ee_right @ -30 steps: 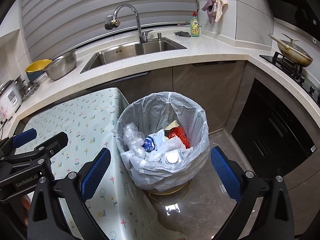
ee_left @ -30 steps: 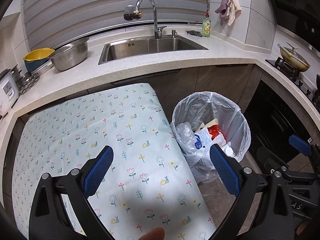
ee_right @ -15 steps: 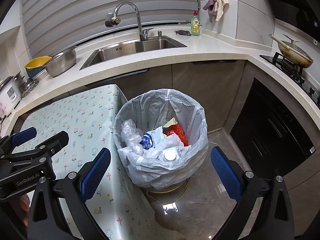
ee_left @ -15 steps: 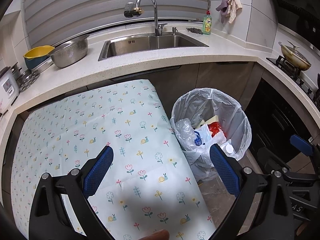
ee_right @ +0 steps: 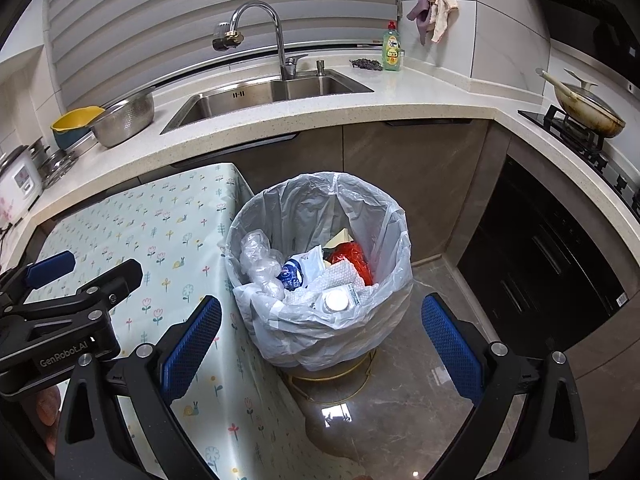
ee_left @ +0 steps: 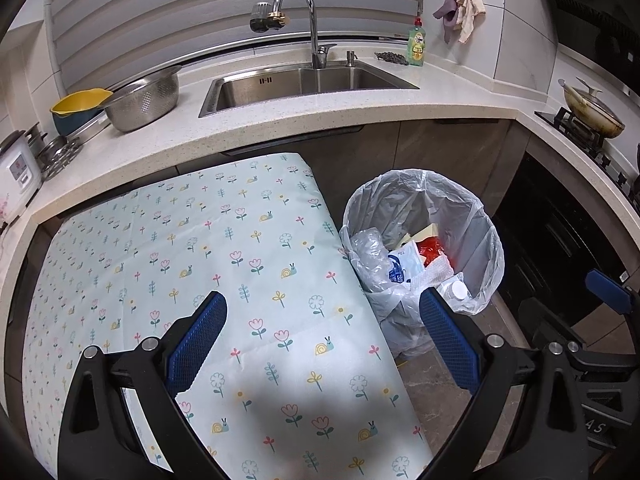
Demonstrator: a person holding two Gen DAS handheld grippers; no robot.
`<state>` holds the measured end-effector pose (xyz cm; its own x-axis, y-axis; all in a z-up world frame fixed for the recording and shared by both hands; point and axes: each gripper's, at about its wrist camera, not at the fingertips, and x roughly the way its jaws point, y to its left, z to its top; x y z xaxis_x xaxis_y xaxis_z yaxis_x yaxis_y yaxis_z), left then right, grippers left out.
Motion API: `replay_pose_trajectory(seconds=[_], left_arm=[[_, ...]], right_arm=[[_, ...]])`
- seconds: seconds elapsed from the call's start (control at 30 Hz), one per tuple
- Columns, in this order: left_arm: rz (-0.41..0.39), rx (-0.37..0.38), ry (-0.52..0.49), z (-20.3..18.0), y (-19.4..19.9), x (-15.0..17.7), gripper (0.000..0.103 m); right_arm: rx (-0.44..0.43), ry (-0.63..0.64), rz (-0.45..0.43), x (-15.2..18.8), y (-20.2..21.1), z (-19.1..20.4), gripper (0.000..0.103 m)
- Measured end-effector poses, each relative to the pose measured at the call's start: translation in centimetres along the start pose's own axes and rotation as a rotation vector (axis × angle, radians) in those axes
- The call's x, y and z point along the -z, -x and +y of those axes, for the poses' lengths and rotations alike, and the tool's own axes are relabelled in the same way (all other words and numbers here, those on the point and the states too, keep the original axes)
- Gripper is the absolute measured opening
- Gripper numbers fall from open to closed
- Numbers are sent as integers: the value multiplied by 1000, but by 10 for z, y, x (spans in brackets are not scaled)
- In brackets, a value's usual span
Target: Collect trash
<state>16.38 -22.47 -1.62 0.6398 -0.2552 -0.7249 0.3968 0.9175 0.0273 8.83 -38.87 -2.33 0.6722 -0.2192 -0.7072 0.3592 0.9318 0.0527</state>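
Observation:
A bin lined with a translucent white bag (ee_right: pixel 360 208) stands on the floor beside the table; it also shows in the left wrist view (ee_left: pixel 472 216). It holds trash: clear crumpled plastic (ee_right: pixel 260 264), a blue-and-white wrapper (ee_right: pixel 296 272), a red wrapper (ee_right: pixel 352 260), a white-capped bottle (ee_right: pixel 336 300). My left gripper (ee_left: pixel 324 344) is open and empty above the flowered tablecloth (ee_left: pixel 200 248). My right gripper (ee_right: pixel 320 340) is open and empty, above the bin's near rim. The left gripper shows at the left edge of the right wrist view (ee_right: pixel 60 304).
A kitchen counter (ee_left: pixel 320 120) with a steel sink (ee_left: pixel 300 84) runs behind. A colander (ee_left: pixel 144 96) and yellow bowl (ee_left: pixel 80 100) stand at the left. A pan sits on the stove (ee_left: pixel 592 116) at the right. Dark cabinets and tiled floor (ee_right: pixel 400 408) surround the bin.
Both grippers have drawn back and risen slightly; the bin and table look a little farther away. Both stay open and empty.

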Motion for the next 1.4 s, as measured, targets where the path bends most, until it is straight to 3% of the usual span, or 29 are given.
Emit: replay_pose_trajectory(seconds=[1.4], left_arm=[[24, -59, 24, 18, 9, 14, 93]], right_arm=[[-24, 60, 6, 9, 3, 20, 97]])
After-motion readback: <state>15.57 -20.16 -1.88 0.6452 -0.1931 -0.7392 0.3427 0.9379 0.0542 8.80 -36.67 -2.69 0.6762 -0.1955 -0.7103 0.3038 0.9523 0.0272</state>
